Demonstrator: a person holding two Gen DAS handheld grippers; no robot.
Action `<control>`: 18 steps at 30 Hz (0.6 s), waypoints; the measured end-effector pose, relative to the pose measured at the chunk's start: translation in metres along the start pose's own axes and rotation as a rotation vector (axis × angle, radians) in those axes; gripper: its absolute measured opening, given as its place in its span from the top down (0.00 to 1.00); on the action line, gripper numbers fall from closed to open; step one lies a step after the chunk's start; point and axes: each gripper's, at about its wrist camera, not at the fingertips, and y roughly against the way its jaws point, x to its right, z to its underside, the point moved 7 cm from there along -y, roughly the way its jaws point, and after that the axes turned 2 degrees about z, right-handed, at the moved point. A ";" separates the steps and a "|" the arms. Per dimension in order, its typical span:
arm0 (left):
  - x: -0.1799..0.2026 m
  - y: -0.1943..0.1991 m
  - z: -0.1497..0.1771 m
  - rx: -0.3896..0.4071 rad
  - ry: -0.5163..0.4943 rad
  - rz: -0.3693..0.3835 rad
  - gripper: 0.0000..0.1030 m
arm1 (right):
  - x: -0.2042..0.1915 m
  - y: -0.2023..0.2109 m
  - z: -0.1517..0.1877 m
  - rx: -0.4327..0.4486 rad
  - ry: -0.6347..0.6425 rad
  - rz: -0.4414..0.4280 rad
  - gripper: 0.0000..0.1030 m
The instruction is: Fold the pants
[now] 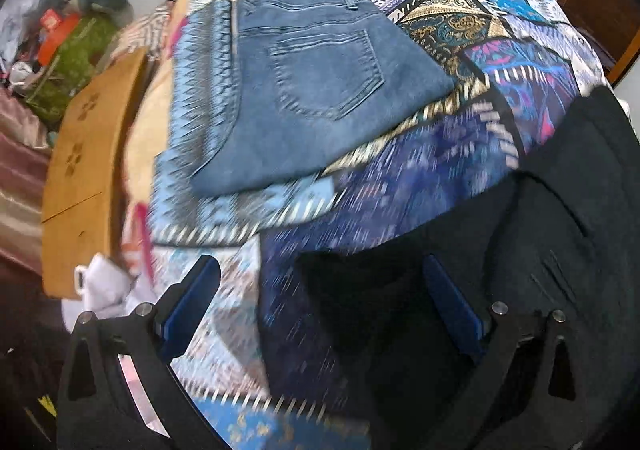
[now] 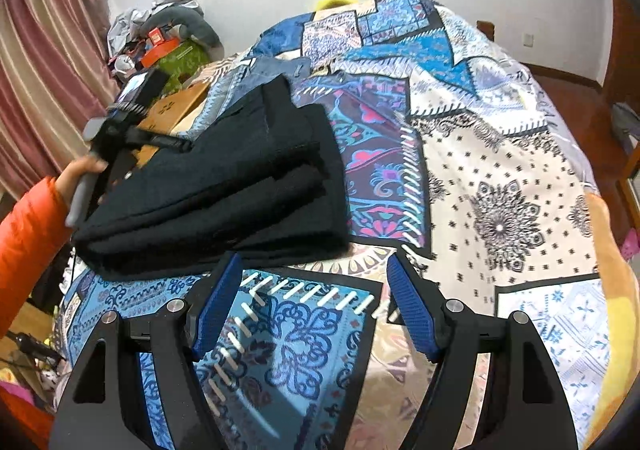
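Folded black pants [image 2: 224, 185] lie on the patterned bedspread [image 2: 500, 177]; in the left wrist view they fill the lower right [image 1: 560, 217]. Folded blue jeans [image 1: 312, 89] lie further up the bed, and their edge shows behind the black pants [image 2: 272, 67]. My left gripper [image 1: 320, 294] is open, its right finger over the black pants' edge, holding nothing; it also shows from outside at the pants' left side [image 2: 132, 129]. My right gripper [image 2: 314, 286] is open and empty, just in front of the black pants' near edge.
A wooden board [image 1: 88, 169] leans at the bed's left edge. A cluttered pile with a green bag [image 2: 180, 53] sits by the wall, pink curtains [image 2: 48, 61] at left. An orange-sleeved arm [image 2: 28, 234] holds the left gripper. Wooden floor [image 2: 572, 97] lies right of the bed.
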 end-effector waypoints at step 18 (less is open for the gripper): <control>0.045 0.088 0.093 0.072 -0.038 0.201 0.01 | -0.027 0.040 0.002 0.064 0.051 0.042 0.30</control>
